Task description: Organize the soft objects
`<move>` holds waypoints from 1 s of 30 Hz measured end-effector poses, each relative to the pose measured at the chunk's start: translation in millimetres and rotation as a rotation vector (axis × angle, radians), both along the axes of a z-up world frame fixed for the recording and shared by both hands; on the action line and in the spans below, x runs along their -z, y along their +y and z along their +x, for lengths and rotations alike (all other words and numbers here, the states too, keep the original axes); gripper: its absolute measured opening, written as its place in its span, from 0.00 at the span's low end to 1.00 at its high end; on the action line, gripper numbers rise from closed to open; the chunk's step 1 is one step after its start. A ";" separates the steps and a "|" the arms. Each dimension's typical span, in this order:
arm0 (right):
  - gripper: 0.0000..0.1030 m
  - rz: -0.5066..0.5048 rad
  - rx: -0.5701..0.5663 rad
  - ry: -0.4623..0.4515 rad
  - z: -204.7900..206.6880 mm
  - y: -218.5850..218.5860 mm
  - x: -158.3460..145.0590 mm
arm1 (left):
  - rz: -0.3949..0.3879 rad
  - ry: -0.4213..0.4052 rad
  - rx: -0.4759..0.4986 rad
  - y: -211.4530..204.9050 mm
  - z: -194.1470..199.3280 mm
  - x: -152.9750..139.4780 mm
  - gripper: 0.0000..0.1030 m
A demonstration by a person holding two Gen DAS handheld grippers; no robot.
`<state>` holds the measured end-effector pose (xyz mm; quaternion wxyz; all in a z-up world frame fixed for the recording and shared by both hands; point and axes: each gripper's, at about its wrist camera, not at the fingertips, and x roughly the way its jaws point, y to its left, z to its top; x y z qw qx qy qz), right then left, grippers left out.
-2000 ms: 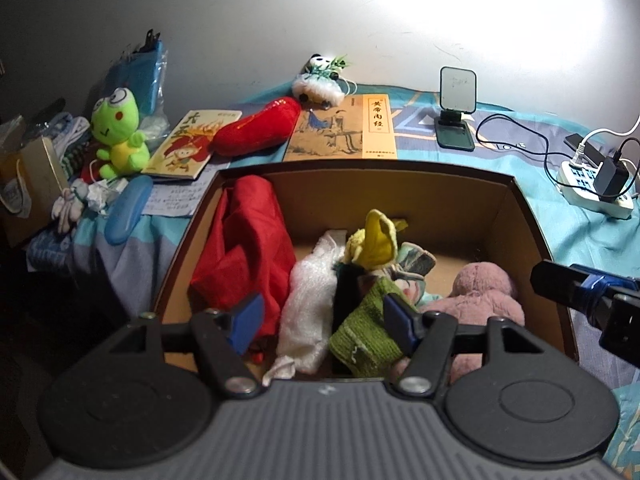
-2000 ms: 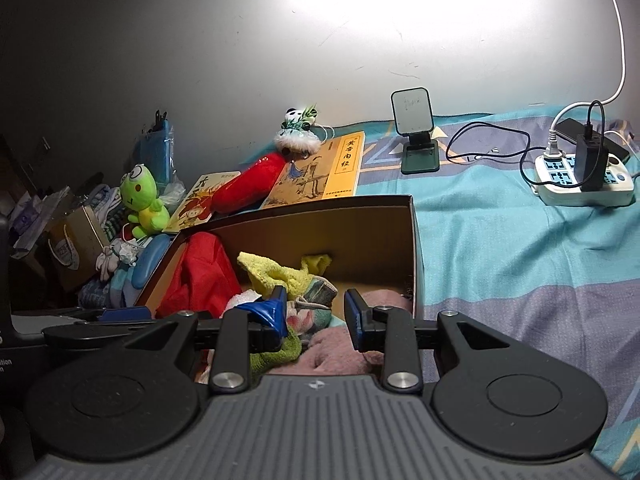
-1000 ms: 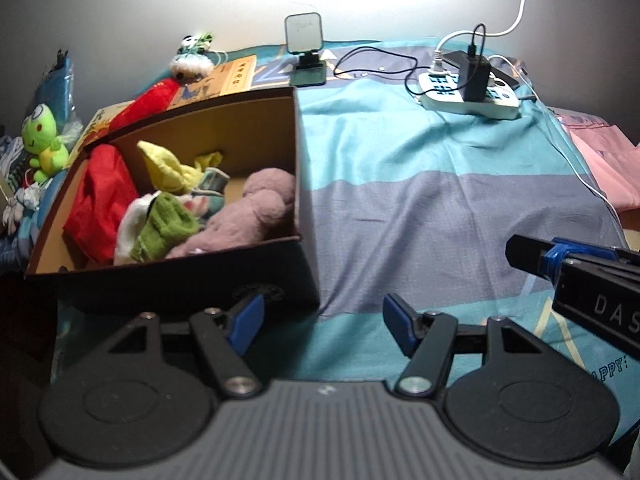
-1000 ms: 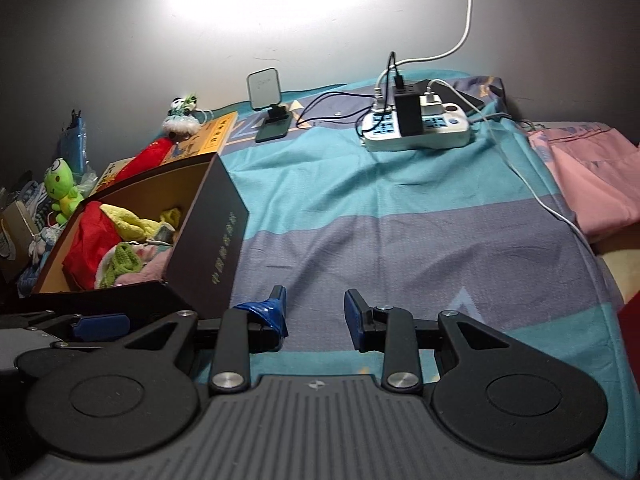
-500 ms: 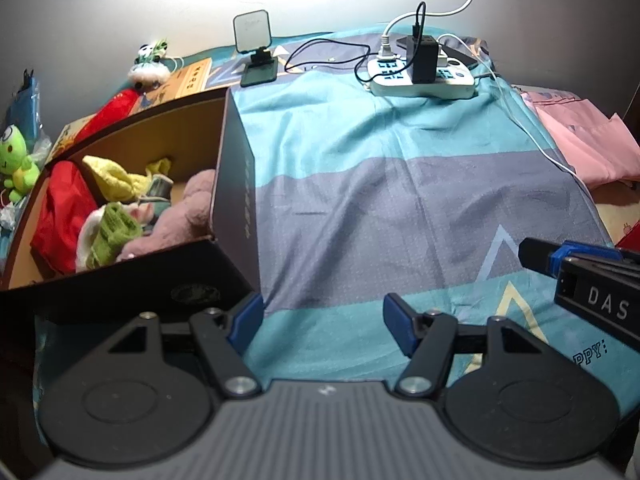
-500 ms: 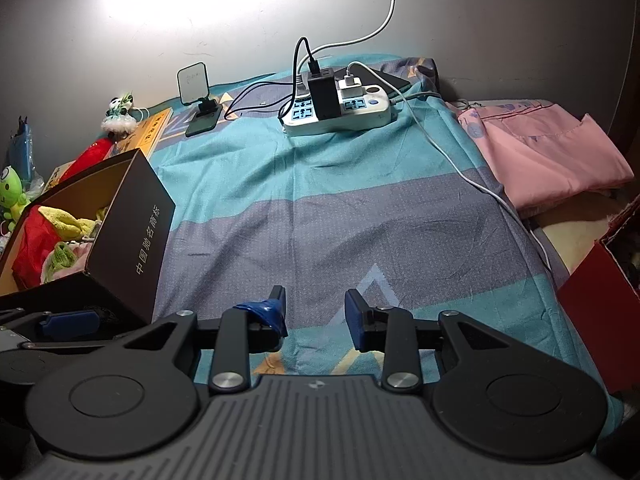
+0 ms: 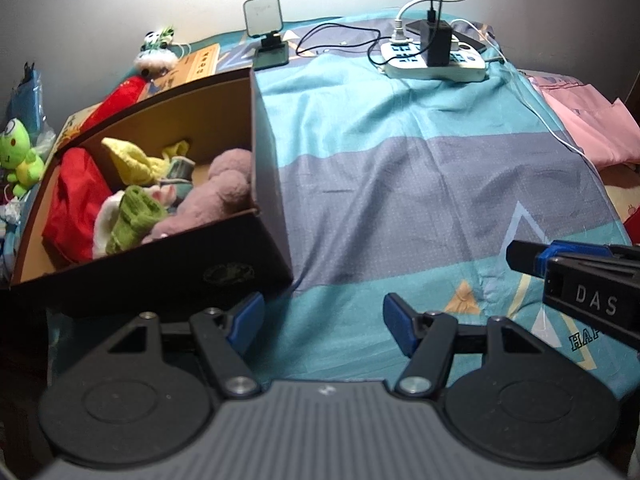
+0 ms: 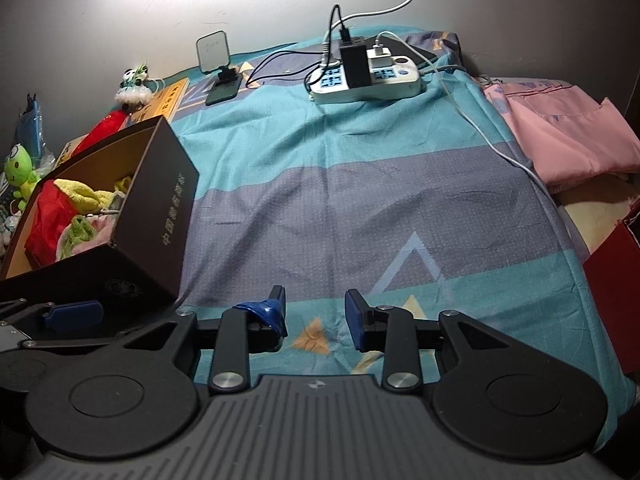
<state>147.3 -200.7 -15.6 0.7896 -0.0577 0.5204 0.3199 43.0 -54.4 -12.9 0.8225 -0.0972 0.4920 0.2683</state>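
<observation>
Both grippers are sitting clear of the box now, having pulled back from over it two seconds ago. Left gripper [image 7: 324,322] is hovering wide apart over the bedsheet [image 7: 400,184], gripping nothing, just right of the box's near corner. Right gripper [image 8: 315,312] is hovering narrower but parted, also carrying nothing, over the sheet's teal band. Cardboard box [image 7: 264,152] is standing on the bed to the left, holding the soft objects: red cloth [image 7: 74,200], green knit piece [image 7: 134,216], yellow cloth [image 7: 128,158] and pink plush [image 7: 218,192], all packed touching. Pink fabric [image 8: 560,132] is lying at the right edge. Farther back, frog plush [image 7: 18,156] is sitting outside the box, left. Power strip [image 8: 368,80] and phone stand [image 8: 218,68] are resting near the wall.
</observation>
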 end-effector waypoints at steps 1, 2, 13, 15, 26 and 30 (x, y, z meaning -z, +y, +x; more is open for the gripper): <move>0.15 0.001 -0.008 0.007 -3.0 4.2 -1.1 | -0.004 -0.006 -0.015 7.3 -6.4 -2.7 0.64; 0.15 0.005 -0.021 0.013 -6.5 8.7 -2.8 | -0.008 -0.013 -0.028 13.7 -12.5 -5.4 0.64; 0.15 0.061 -0.148 0.010 -54.0 82.0 -32.7 | 0.034 -0.045 -0.150 86.1 -76.8 -30.8 0.64; 0.15 0.078 -0.163 0.008 -62.0 94.7 -38.4 | 0.039 -0.053 -0.168 100.3 -86.4 -35.3 0.64; 0.15 0.143 -0.175 -0.046 -89.3 166.3 -63.6 | 0.148 -0.092 -0.224 172.3 -112.3 -58.4 0.64; 0.15 0.156 -0.159 -0.082 -93.4 187.5 -68.4 | 0.177 -0.093 -0.228 193.5 -114.2 -59.8 0.64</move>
